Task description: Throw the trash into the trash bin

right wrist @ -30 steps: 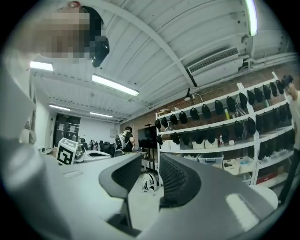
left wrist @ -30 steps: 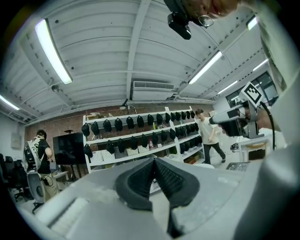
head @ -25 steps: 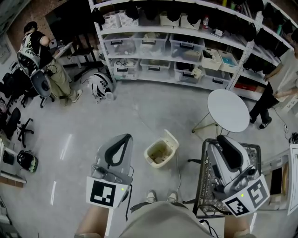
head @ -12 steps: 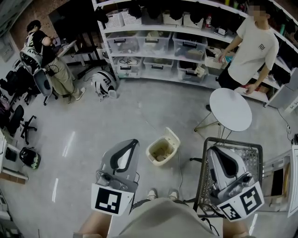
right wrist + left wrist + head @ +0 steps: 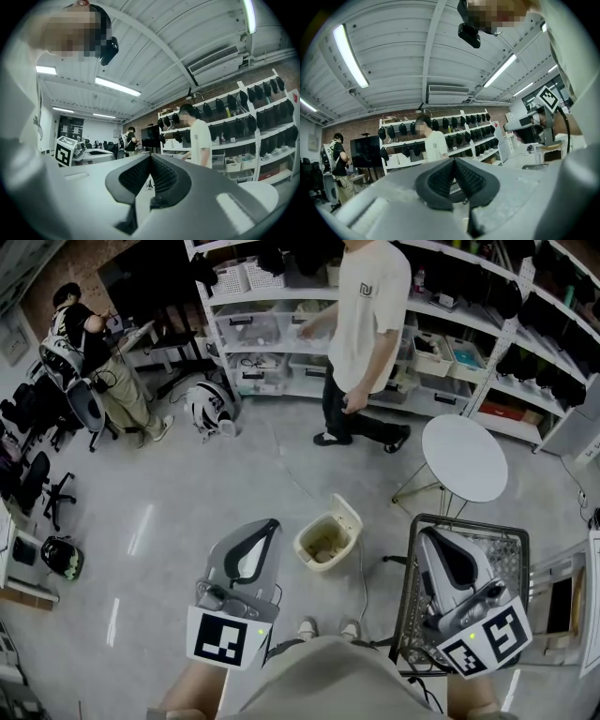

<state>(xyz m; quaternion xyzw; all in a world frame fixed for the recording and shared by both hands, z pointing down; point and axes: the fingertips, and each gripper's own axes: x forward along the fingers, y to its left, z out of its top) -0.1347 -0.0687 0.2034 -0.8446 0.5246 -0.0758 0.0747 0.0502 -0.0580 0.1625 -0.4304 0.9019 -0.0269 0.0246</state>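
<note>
A cream trash bin (image 5: 302, 546) stands on the grey floor with its lid (image 5: 346, 518) tipped back and some brownish trash (image 5: 322, 549) inside. To the left of the bin, my left gripper (image 5: 272, 525) hangs level above the floor, jaws shut and empty. Over a wire basket at the right, my right gripper (image 5: 427, 534) is also shut with nothing in it. In the left gripper view the pads of the left gripper (image 5: 453, 161) meet at the tip. The right gripper (image 5: 150, 157) shows the same in its own view.
The black wire basket (image 5: 514, 542) stands at my right, with a round white table (image 5: 464, 458) behind it. A person in a white T-shirt (image 5: 367, 306) walks before the long shelves (image 5: 281, 334). Another person (image 5: 80, 343) stands far left among office chairs (image 5: 33, 488).
The person in the white T-shirt has walked from the far right to the middle of the shelves. My left gripper has shifted slightly right. The right gripper's jaws have closed.
</note>
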